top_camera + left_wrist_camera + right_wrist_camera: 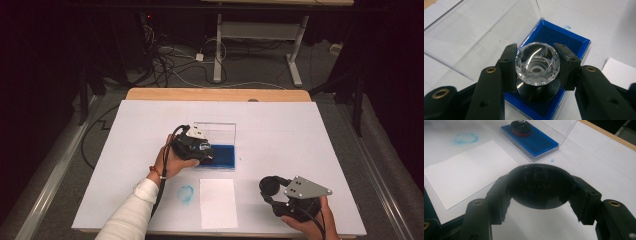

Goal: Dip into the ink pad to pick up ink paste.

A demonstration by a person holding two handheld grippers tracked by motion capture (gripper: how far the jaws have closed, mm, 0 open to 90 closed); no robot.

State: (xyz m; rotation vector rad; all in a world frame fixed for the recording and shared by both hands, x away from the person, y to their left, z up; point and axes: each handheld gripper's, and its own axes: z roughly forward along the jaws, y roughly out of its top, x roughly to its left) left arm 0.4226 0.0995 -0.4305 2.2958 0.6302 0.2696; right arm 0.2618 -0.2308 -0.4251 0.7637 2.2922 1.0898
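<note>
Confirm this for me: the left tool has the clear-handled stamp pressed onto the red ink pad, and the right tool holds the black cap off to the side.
One detail is off: the ink pad is blue, not red, as the left gripper view shows. The rest stands: the left tool grips the clear-handled stamp on that pad, and the right tool holds the black cap aside.

No legible text, label, brand, number or sign on the ink pad case (220,156), stamp (537,65), black cap (540,186), paper sheet (218,202) or surface (300,130); blue smudge (186,193) carries no readable characters.
</note>
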